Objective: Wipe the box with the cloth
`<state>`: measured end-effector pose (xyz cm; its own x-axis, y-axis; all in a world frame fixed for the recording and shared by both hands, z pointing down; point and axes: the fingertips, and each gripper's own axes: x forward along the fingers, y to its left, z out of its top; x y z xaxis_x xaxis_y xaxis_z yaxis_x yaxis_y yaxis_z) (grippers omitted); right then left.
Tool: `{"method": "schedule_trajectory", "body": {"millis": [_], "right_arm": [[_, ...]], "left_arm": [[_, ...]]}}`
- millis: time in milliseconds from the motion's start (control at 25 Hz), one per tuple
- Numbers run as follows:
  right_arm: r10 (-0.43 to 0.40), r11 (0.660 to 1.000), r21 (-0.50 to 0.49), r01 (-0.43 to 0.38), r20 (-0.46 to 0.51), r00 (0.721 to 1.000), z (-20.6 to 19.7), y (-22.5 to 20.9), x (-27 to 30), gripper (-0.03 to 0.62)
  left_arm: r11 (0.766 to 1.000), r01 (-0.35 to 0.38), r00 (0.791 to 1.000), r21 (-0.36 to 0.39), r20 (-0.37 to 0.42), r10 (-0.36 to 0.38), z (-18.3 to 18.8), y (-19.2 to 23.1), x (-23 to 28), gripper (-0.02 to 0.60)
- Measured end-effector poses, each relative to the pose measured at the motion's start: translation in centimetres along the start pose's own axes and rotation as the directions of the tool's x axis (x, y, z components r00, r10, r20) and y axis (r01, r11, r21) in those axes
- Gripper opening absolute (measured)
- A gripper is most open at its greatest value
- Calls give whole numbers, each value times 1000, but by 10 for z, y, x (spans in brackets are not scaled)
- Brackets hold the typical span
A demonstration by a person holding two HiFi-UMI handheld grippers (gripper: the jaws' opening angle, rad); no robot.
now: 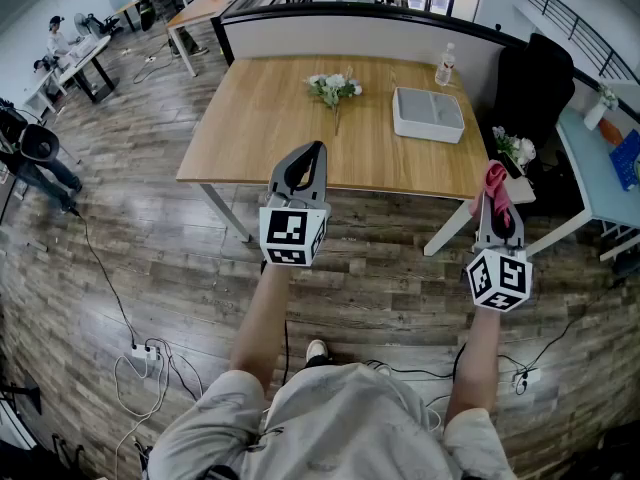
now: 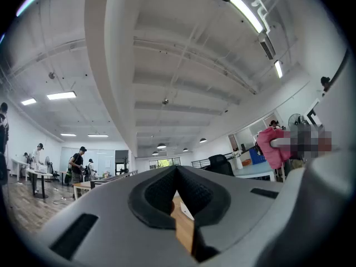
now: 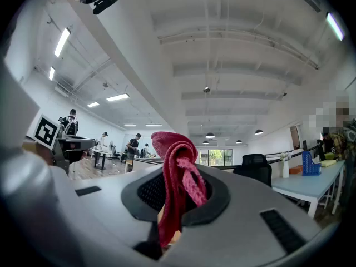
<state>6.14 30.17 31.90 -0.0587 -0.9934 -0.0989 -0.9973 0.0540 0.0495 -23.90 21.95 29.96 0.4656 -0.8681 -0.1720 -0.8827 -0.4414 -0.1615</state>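
The white box (image 1: 428, 114) lies on the far right part of the wooden table (image 1: 260, 128). I stand back from the table's near edge with both grippers raised and pointing up. My right gripper (image 1: 498, 200) is shut on a pink-red cloth (image 1: 495, 182), which bunches above the jaws and hangs down between them in the right gripper view, cloth (image 3: 177, 166). My left gripper (image 1: 316, 150) is shut with nothing in it, its jaws meeting at a point in the left gripper view (image 2: 177, 170). That view also catches the cloth (image 2: 271, 147) off to the right.
A small flower bunch (image 1: 333, 88) and a water bottle (image 1: 446, 65) share the table. A black chair (image 1: 535, 83) and a pale side table (image 1: 598, 173) with a flower vase (image 1: 515, 150) stand at right. Cables and a power strip (image 1: 147, 350) lie on the floor.
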Motion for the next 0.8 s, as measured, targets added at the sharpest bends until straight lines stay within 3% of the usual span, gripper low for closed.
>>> {"method": "schedule_trajectory", "body": {"millis": [440,800], "right_arm": [[11,1000,-23,-12,-26,1000,-6,29,6,58],[15,998,65,-15,3,1000,-8,72,24,60]], "left_arm": [[1000,-7,1000,-13,-7,7,-15,23,-8,8],[999,32,999,10,2,-32,-26,62,-13,8]]}}
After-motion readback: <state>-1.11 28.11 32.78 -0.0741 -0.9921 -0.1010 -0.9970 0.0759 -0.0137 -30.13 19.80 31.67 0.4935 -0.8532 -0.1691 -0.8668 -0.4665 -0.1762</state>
